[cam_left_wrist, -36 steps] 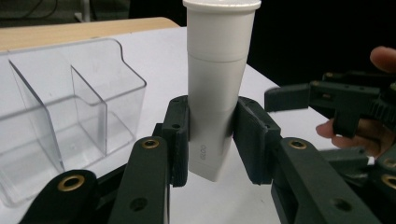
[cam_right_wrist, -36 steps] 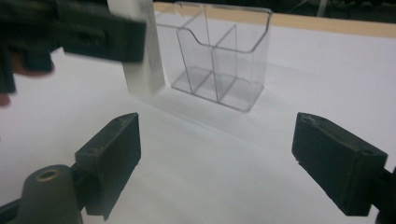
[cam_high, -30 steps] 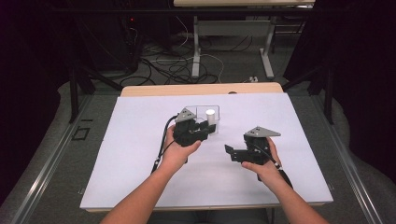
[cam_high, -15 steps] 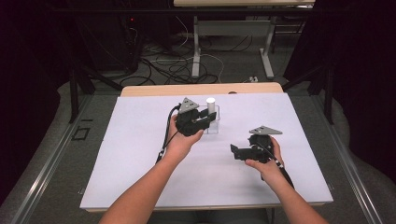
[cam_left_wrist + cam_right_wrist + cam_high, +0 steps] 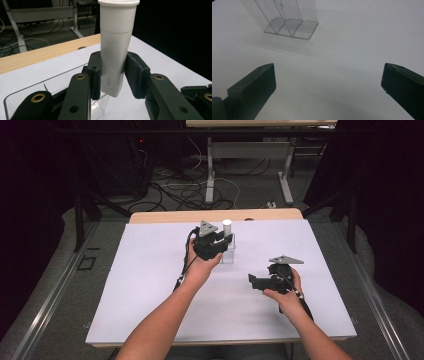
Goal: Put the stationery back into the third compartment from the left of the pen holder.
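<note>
A white tube (image 5: 116, 50) stands upright between the pads of my left gripper (image 5: 113, 75), which is shut on its lower half. Its bottom end hangs just over a clear plastic rack (image 5: 25, 92). From above, the left gripper (image 5: 216, 244) holds the tube (image 5: 227, 226) at the rack (image 5: 229, 256) near the back middle of the white sheet. My right gripper (image 5: 252, 281) hovers low over the sheet to the right, open. Its jaws have just been opening, and nothing lies between them (image 5: 328, 82). The rack (image 5: 287, 20) stands ahead of it.
The table carries a white sheet (image 5: 150, 285) with a bare wooden strip (image 5: 165, 216) along its far edge. Beyond the table, cables (image 5: 190, 190) lie on the floor around table legs (image 5: 210, 170). Dark curtains close both sides.
The left gripper carried the tube farther up the table and a little to the right, over the rack. The right gripper drifted slightly right and its jaws spread wider.
</note>
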{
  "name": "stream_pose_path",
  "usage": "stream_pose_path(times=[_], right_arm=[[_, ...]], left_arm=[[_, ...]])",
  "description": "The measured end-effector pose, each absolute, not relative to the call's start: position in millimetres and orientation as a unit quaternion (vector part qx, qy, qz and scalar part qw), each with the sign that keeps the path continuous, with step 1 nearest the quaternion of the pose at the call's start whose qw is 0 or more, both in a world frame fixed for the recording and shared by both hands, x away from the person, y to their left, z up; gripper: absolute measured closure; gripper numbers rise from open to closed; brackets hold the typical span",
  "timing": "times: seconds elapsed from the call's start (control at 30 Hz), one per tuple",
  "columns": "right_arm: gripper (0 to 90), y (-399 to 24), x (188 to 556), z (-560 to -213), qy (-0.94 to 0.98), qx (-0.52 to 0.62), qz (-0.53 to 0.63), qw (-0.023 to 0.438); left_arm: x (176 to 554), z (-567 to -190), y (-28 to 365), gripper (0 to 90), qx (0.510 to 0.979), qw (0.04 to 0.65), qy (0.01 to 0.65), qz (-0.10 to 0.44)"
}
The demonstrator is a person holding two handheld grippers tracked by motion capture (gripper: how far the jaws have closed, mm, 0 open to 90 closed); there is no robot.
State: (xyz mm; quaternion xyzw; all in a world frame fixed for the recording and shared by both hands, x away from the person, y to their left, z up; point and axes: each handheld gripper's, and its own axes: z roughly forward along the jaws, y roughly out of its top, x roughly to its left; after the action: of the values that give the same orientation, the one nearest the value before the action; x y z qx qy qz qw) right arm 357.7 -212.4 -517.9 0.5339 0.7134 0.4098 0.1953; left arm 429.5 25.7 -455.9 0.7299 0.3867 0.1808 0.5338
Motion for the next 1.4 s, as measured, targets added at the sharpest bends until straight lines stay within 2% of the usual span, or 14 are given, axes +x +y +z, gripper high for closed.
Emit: stream_pose_path(times=[0.43, 1.4], right_arm=[[0.0, -211, 357, -520, 0.714, 0.533, 0.413, 0.189], [0.2, -209, 358, -524, 0.712, 0.536, 0.416, 0.177]], left_arm=[[444, -467, 19, 67.3, 0.725, 0.517, 0.407, 0.202], [460, -500, 12, 67.2, 0.74, 0.481, 0.433, 0.183]])
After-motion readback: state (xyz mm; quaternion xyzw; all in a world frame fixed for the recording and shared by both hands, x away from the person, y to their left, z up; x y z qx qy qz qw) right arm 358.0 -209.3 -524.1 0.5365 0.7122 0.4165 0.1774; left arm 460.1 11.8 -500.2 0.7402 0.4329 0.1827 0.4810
